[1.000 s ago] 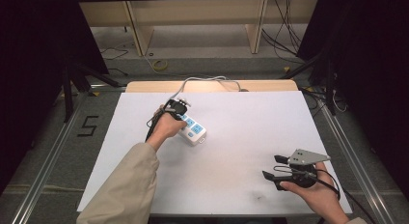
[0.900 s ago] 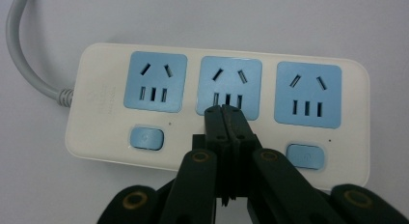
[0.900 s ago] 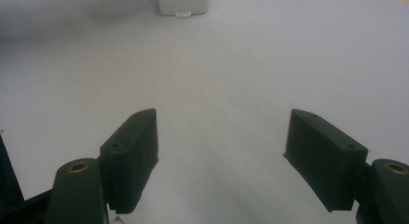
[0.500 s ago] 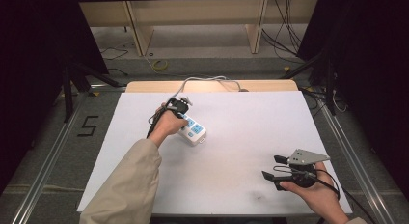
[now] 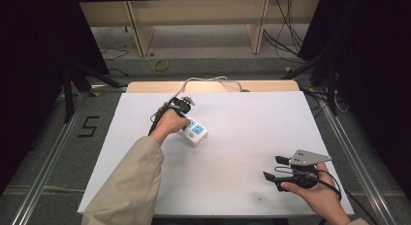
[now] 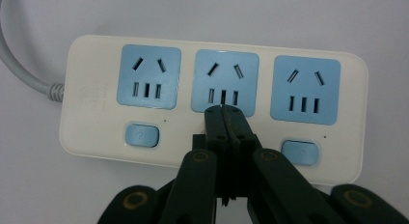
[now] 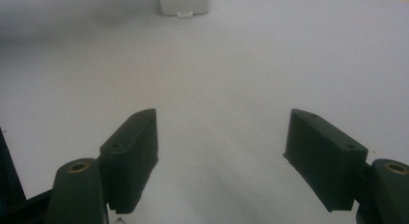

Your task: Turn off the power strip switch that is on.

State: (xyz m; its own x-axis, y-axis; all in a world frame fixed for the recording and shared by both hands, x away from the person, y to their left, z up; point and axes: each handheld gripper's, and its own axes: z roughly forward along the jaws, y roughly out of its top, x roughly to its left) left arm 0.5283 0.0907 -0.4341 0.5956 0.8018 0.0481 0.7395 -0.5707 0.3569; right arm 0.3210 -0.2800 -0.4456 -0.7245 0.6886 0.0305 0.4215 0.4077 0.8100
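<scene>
A white power strip [image 6: 212, 103] with three blue socket faces and blue switch buttons lies on the white table; in the high view the power strip [image 5: 195, 132] sits left of centre, its grey cable [image 5: 208, 80] running off the far edge. My left gripper [image 6: 223, 109] is shut, its joined tips over the lower edge of the middle socket; whether they touch it I cannot tell. In the high view the left gripper [image 5: 180, 107] points down over the strip. My right gripper [image 5: 274, 168] rests open near the table's front right, nothing between its jaws [image 7: 222, 151].
The white table top [image 5: 252, 123] has a wooden strip along its far edge. Metal rails run along both sides on the floor, with a marked "5" [image 5: 88, 126] at left. Shelving legs and loose cables lie beyond the table. The strip's end [image 7: 184, 3] shows far ahead in the right gripper view.
</scene>
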